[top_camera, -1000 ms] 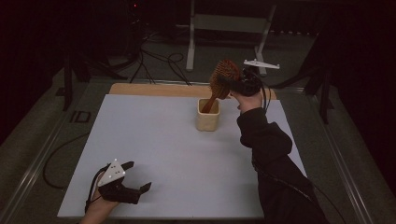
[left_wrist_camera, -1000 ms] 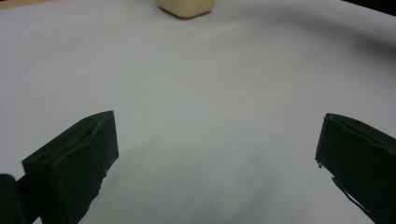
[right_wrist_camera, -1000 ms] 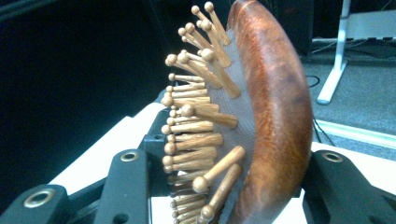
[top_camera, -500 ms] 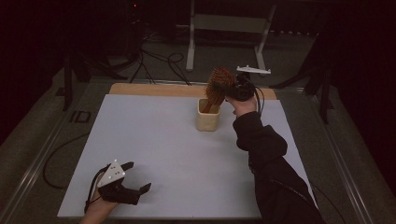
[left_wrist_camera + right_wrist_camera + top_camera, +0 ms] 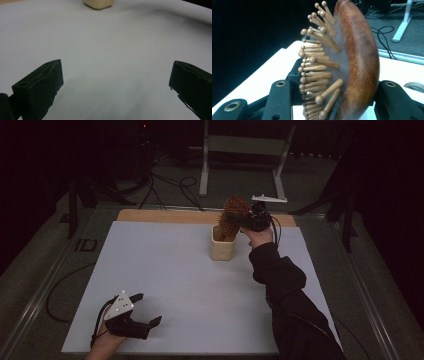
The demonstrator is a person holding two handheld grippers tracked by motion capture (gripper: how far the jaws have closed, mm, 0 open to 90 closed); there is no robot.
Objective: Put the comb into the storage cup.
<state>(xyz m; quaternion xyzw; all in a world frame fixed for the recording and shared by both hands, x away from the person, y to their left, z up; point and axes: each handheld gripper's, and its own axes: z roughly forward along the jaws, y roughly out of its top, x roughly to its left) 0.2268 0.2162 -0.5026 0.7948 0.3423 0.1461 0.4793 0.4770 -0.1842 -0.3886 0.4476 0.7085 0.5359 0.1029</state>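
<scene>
Brush head's dropped toward the cup as your right gripper clamps the hairbrush handle-down for insertion; left gripper rests open, near-left on the worktop.

High view overlooks the table; left gripper view skims it, sharing the cup.

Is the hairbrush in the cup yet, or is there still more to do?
Almost. The right gripper is shut on the wooden hairbrush, whose handle end already dips into the cream cup. Left to do: lower it fully and let go. The left gripper rests open on the white table, holding nothing.
</scene>
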